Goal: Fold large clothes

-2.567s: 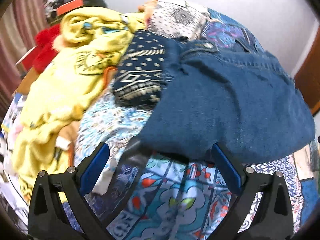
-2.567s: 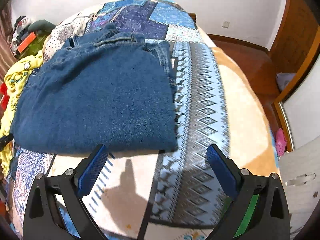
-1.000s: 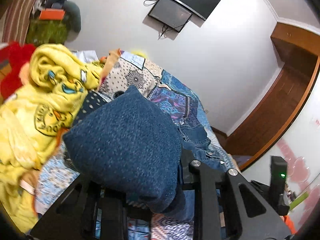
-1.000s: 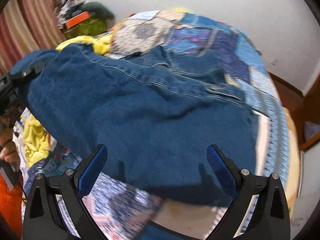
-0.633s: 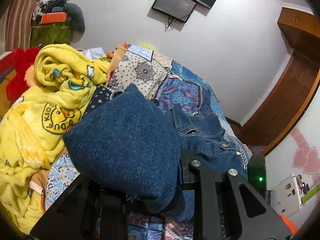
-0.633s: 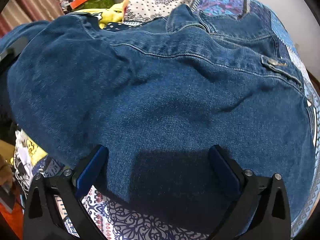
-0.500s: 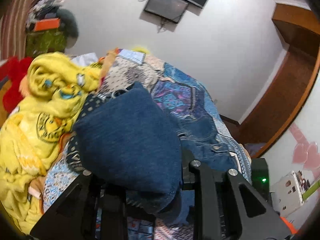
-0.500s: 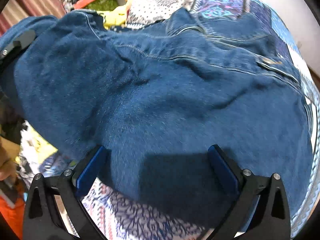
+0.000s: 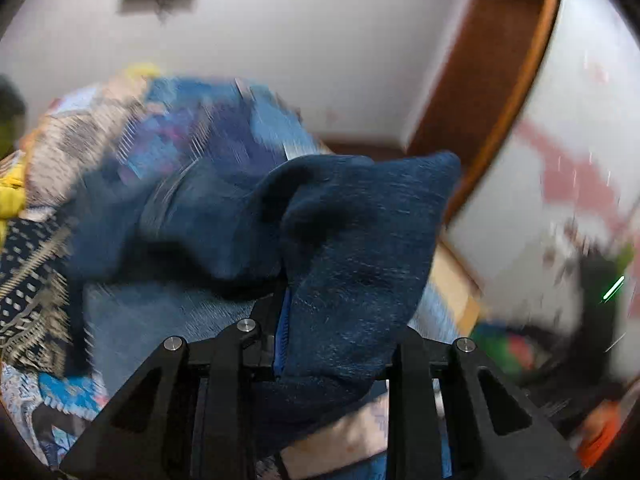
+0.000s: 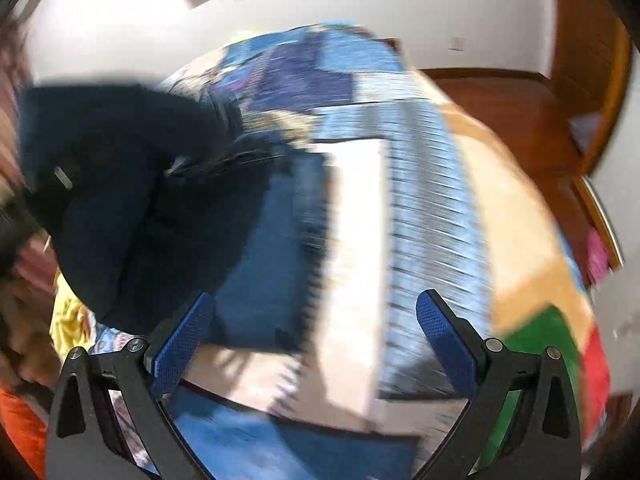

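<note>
The folded blue jeans (image 9: pixel 352 248) fill the middle of the left wrist view. My left gripper (image 9: pixel 316 320) is shut on a corner of them and holds it lifted above the bed; the fabric covers the fingertips. In the right wrist view the jeans (image 10: pixel 132 208) hang dark at the left, over the patchwork bedspread (image 10: pixel 424 208). My right gripper (image 10: pixel 312 320) is open and empty, above the bedspread to the right of the jeans. Both views are motion-blurred.
A yellow garment (image 9: pixel 10 196) and a dark patterned cloth (image 9: pixel 28 280) lie at the left of the bed. Brown wooden furniture (image 9: pixel 492 92) and a white wall stand to the right. A wooden floor (image 10: pixel 516 108) lies beyond the bed.
My left gripper has swung the held jeans corner to the right, across the bed. My right gripper has drawn away from the jeans, which no longer lie between its fingers. Both views turned blurry.
</note>
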{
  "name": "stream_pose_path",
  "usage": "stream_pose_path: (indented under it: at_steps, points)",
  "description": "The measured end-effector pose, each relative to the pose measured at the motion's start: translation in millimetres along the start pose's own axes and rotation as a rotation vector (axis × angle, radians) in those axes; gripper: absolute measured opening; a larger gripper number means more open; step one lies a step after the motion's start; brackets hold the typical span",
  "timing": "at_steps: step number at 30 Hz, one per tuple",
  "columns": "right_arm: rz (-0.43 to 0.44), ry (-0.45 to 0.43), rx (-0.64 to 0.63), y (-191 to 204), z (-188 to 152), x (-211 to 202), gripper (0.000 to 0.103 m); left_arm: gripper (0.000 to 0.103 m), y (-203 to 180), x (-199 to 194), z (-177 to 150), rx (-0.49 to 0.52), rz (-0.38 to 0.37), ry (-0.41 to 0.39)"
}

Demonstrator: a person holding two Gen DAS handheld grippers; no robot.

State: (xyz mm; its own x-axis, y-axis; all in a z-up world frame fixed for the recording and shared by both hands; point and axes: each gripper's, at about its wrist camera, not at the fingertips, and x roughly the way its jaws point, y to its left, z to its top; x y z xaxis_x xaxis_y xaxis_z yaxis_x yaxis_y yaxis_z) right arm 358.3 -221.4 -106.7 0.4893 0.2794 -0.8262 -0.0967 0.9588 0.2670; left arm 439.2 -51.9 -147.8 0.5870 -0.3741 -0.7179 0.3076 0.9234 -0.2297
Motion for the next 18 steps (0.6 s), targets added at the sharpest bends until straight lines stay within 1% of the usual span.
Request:
stream_pose_path:
  at_steps: [2, 4, 7, 9, 10, 12, 13, 15, 18]
  points:
    - [-0.024, -0.015, 0.036, -21.1, -4.5, -10.4, 0.102, 0.025, -13.8, 21.4, -19.0, 0.078, 0.034, 0.079]
    - [-0.033, -0.022, 0.058, -32.5, -1.7, -14.0, 0.102, 0.025, -20.0, 31.0, -35.1, 0.121, 0.058, 0.124]
    - [-0.028, -0.022, 0.078, -42.5, -0.1, -15.4, 0.102, 0.028, -25.4, 25.5, -51.0, 0.174, 0.07, 0.117]
    - [-0.023, -0.021, 0.074, -40.0, -4.2, -17.0, 0.101, 0.037, -27.6, 19.5, -56.1, 0.189, 0.062, 0.124]
    - [-0.02, -0.022, 0.07, -38.2, -4.5, -17.0, 0.101, 0.039, -28.7, 16.0, -58.1, 0.196, 0.056, 0.13]
    - [-0.008, -0.024, 0.057, -34.4, -7.0, -19.6, 0.101, 0.055, -33.4, 9.2, -60.6, 0.206, 0.031, 0.147]
    - [-0.001, -0.028, 0.045, -30.8, -6.9, -21.8, 0.101, 0.058, -35.2, 3.7, -62.2, 0.203, 0.011, 0.154]
    - [0.008, -0.042, 0.016, -23.4, -7.8, -28.2, 0.101, 0.065, -38.4, -8.5, -64.3, 0.197, 0.001, 0.152]
    - [0.016, -0.064, -0.022, -13.4, -6.3, -34.2, 0.101, 0.072, -36.2, -31.1, -59.0, 0.171, 0.01, 0.108]
